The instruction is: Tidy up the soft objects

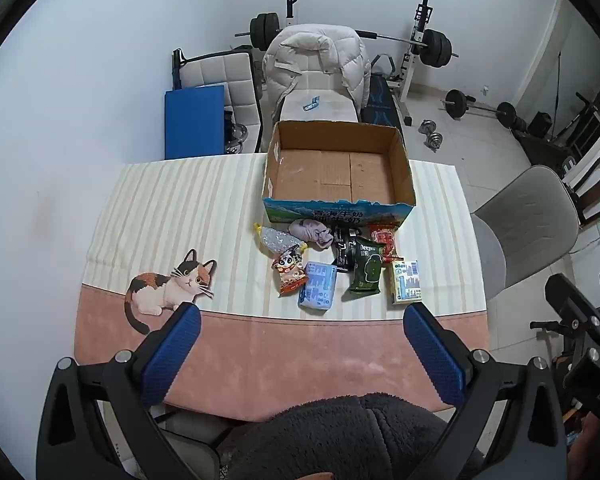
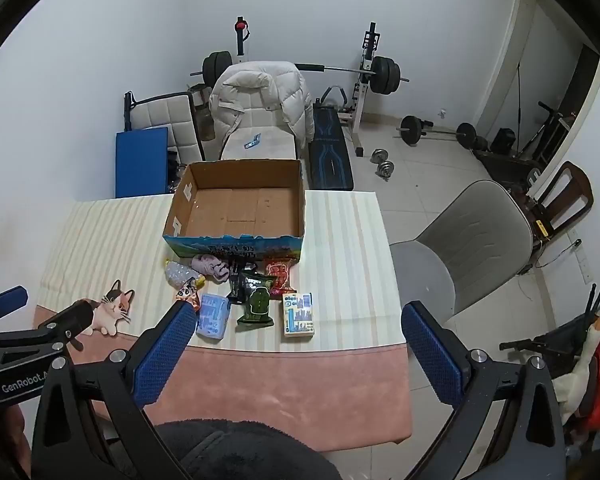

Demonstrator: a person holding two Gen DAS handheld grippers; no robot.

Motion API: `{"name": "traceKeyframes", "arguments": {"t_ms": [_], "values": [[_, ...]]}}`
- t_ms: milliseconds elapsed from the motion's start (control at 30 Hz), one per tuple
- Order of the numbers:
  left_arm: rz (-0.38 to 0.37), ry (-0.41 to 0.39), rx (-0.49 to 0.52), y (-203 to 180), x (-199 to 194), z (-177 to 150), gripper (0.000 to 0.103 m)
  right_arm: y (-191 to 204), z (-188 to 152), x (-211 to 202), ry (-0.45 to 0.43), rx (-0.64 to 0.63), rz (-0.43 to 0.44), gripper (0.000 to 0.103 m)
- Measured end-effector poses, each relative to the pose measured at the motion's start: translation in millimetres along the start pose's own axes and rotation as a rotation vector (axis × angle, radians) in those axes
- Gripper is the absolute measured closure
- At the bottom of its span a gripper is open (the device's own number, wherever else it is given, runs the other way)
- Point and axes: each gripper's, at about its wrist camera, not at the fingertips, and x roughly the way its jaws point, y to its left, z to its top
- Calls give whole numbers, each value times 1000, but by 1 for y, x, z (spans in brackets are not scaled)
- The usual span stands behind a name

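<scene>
While both sets of fingers hang above the near pink edge of the bench, nothing is grasped. My left gripper has its blue-padded fingers spread wide apart and empty; my right gripper is the same, wide apart and empty, with the left tool visible at its lower left.

Target container: open brown cardboard box with blue printed front, at the far edge of the bench, bare inside. Its open top faces me, so I judge drops from above are easy.

Items lie in a loose cluster just in front of the box, several touching or overlapping:
- light blue soft tissue pack, nearest me
- dark green snack bag
- yellow-green printed carton, rightmost
- orange cat-print snack pouch
- silvery crinkled bag
- mauve bundled cloth, against the box front
- red snack packet, partly covered

Judgement: the task has not begun. The blue pack is the closest, least obstructed first pick. It should compress under the pads.
</scene>
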Motion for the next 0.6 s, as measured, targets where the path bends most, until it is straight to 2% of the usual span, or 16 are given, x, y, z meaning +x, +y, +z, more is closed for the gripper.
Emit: {"name": "traceKeyframes", "arguments": {"t_ms": [233,333,600], "values": [[-26,4,-4,1,1,1,0,-1,0,-1,4,5,-13,0],[-24,4,-5,3,-1,3,0,12,-2,1,1,-4,-24,0],[-25,-4,-9,14,-9,13,0,12,1,-7,-6,-3,-23,0]]}}
